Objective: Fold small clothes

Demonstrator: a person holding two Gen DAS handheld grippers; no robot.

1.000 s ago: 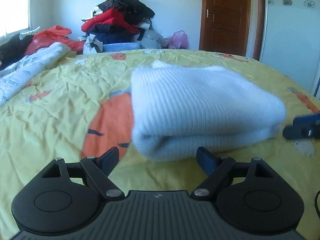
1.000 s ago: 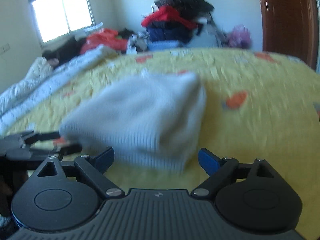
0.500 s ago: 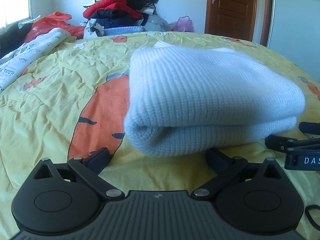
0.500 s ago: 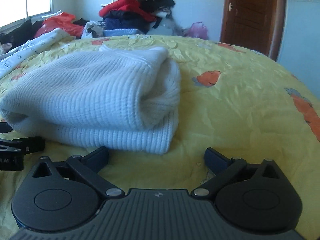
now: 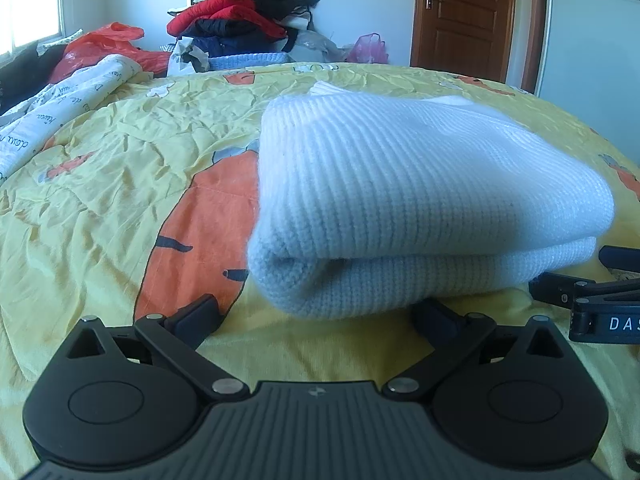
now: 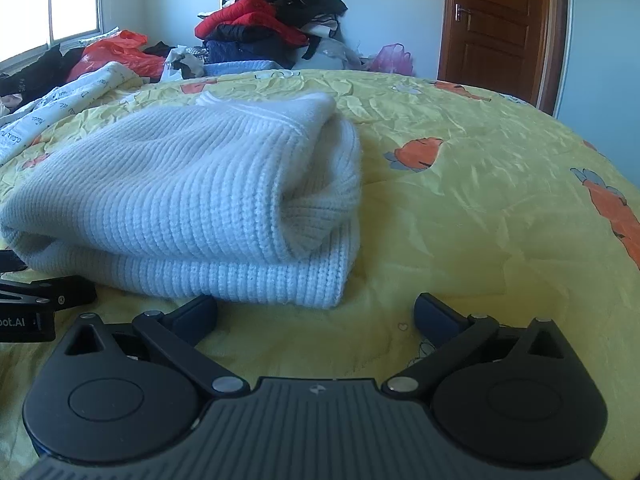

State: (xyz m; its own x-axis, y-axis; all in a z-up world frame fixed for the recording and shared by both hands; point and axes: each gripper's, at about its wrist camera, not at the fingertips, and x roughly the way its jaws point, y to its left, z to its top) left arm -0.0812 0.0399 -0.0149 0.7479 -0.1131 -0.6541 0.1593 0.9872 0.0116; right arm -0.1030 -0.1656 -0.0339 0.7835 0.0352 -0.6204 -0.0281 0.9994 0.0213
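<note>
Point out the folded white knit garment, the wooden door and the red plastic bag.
Folded white knit garment (image 5: 420, 184), left wrist view, top layer.
Wooden door (image 6: 500, 20), right wrist view, middle panel.
Red plastic bag (image 6: 116, 54), right wrist view, crumpled middle.

The sweater (image 5: 420, 184) is thick ribbed knit, soft and matt. The sheet (image 5: 120, 184) is thin, creased cloth with a faint sheen. The left gripper (image 5: 320, 316) and right gripper (image 6: 316, 314) are matt black plastic with ridged housings and shiny metal rivets. The door (image 6: 500, 20) is glossy varnished wood.
</note>
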